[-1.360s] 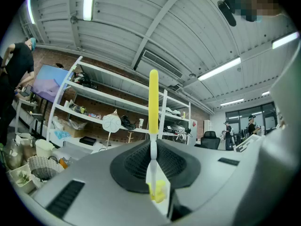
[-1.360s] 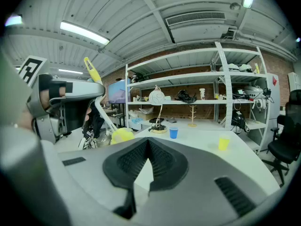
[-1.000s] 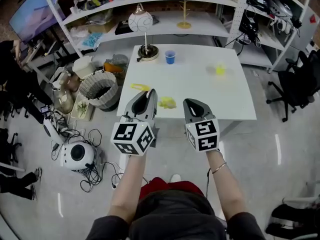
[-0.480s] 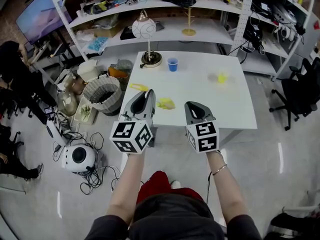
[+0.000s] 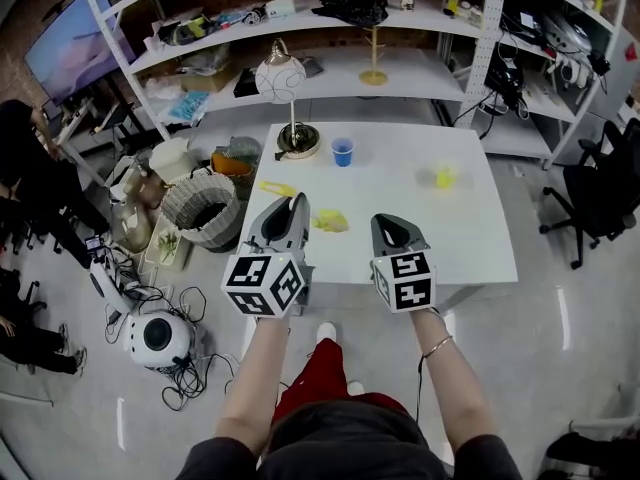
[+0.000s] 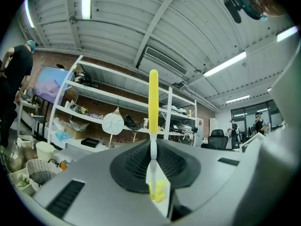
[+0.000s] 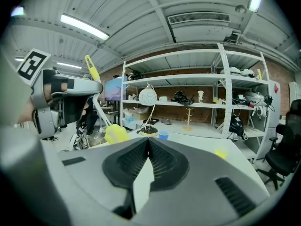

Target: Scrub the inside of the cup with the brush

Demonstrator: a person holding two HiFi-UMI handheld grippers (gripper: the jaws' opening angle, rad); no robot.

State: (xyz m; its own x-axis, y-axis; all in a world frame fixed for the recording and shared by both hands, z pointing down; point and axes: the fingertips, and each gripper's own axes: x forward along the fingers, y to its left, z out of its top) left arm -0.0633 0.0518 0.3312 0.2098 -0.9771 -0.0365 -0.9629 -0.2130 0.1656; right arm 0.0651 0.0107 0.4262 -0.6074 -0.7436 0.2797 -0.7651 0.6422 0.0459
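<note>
A small blue cup (image 5: 342,152) stands on the white table (image 5: 470,238), near its far edge beside a lamp; it also shows in the right gripper view (image 7: 163,135). My left gripper (image 5: 296,204) is shut on a brush with a yellow handle (image 6: 153,98) and a yellow sponge head (image 5: 332,223). In the left gripper view the brush stands upright between the jaws (image 6: 153,147). In the right gripper view the brush head (image 7: 116,133) hangs left of the cup. My right gripper (image 5: 387,224) is shut with nothing in it (image 7: 148,142). Both grippers hover at the table's near edge, well short of the cup.
A lamp (image 5: 285,83) with a round white shade stands left of the cup. A small yellow thing (image 5: 445,176) lies at the table's right. A wicker basket (image 5: 203,203), clutter and cables sit on the floor at left, shelves behind, an office chair (image 5: 600,193) at right.
The table has slid lower in the head view, nearer the grippers, and a foot has come forward below. Both grippers keep their pose and stay shut.
</note>
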